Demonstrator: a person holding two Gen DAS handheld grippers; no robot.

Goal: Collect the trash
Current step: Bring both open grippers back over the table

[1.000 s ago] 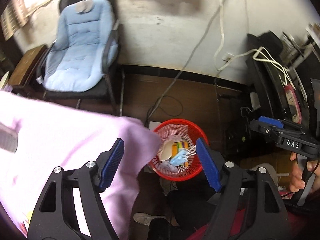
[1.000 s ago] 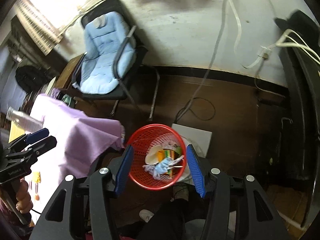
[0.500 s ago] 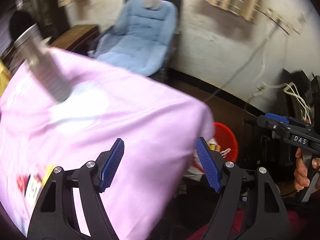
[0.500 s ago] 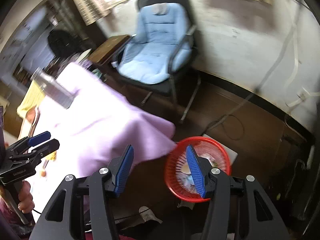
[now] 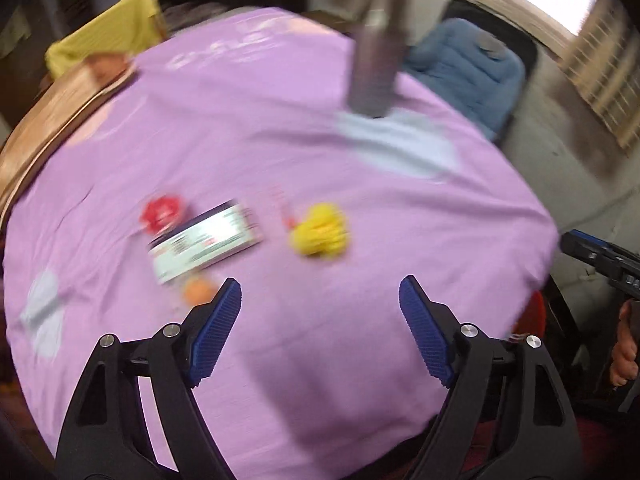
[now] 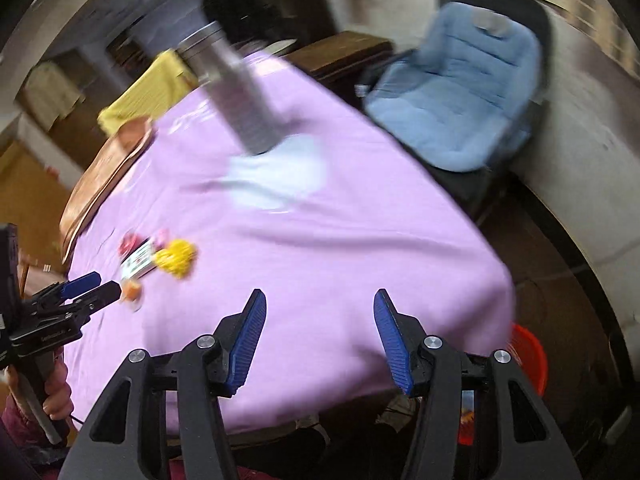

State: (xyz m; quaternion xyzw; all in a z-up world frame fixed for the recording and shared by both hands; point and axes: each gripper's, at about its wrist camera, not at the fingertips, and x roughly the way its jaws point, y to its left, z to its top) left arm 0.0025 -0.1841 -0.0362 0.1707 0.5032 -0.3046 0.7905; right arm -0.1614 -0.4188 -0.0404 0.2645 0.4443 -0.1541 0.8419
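Both grippers are empty. The left gripper, its jaws having just widened, hangs over the purple cloth; the yellow wad lies just ahead, the carton ahead-left, its length slanting. The right gripper stands farther off, the red bin to its right.

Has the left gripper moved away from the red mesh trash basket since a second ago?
Yes. The left gripper, jaws just opened wider and empty, now faces the purple tablecloth; the red mesh trash basket sits at the right edge.
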